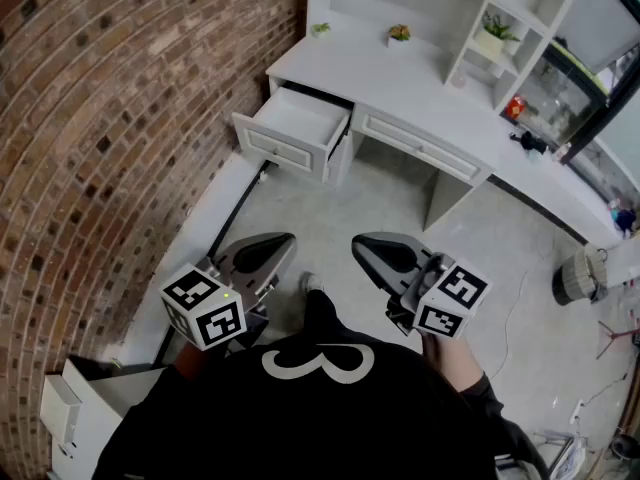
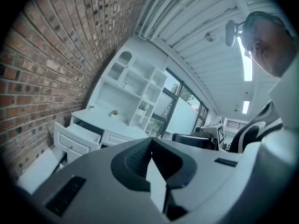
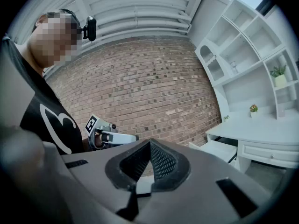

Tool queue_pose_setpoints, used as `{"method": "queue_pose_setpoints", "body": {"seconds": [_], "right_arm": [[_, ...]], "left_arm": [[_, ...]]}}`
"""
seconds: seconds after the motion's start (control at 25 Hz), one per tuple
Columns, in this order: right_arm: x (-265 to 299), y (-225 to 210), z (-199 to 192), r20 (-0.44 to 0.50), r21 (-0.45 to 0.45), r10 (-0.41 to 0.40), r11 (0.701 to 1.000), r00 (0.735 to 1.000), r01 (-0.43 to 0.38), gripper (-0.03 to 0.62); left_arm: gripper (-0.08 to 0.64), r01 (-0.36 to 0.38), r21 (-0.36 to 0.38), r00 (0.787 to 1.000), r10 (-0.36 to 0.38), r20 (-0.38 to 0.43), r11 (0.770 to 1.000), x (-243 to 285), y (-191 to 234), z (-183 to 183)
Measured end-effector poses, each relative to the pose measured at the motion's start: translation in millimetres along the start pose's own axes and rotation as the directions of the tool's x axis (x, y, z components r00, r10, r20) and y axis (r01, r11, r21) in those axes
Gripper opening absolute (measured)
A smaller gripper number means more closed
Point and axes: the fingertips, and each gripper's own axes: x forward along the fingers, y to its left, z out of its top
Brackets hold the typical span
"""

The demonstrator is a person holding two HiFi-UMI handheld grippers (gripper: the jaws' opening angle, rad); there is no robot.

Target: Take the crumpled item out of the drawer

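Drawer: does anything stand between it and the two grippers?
Nothing visible does. The drawer is pulled open, and only bare floor lies between it and the left gripper and right gripper, both shut. From the head view, no crumpled item shows inside it.

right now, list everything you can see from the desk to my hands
desk: 1, white, far side, under the shelves
shelves: 1 unit, white, on the desk
open drawer: 1, white, desk's left end; no crumpled item shows from here
closed drawer: 1, white, right of the open one
desk plants: 2, green, desk's back edge
shelf plant: 1, green, on a shelf
brick wall: 1, red-brown, left
bin: 1, grey, floor at right
left hand-held gripper: 1, grey, shut, empty
right hand-held gripper: 1, grey, shut, empty
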Motion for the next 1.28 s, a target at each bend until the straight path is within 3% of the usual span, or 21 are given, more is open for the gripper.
{"method": "queue_pose_setpoints", "body": {"seconds": [0.44,0.68,1.04,1.28], "right_arm": [[6.6,6.8,-5.2,-0.032,-0.013,0.010,1.000,0.999,-0.010,0.011],[6.2,-3.2,1.2,0.011,0.015,-0.002,1.000,1.000,0.002,0.018],[10.6,-20.6,13.1,0.052,-0.043,-0.066,0.997,0.996,0.069,0.254],[19.7,-41.1,13.2,0.062,-0.050,-0.073,0.996,0.995,0.076,0.292]], "left_arm": [[0.003,-0.004,-0.005,1.000,0.004,-0.004,1.000,-2.6,-1.7,-0.1],[0.003,-0.021,-0.002,1.000,0.021,-0.003,1.000,-3.9,2.3,0.7],[0.003,-0.042,0.027,0.999,0.042,-0.010,0.999,-1.3,12.1,8.5],[0.003,-0.069,0.029,0.997,0.070,-0.020,0.997,1.9,26.8,10.1]]}}
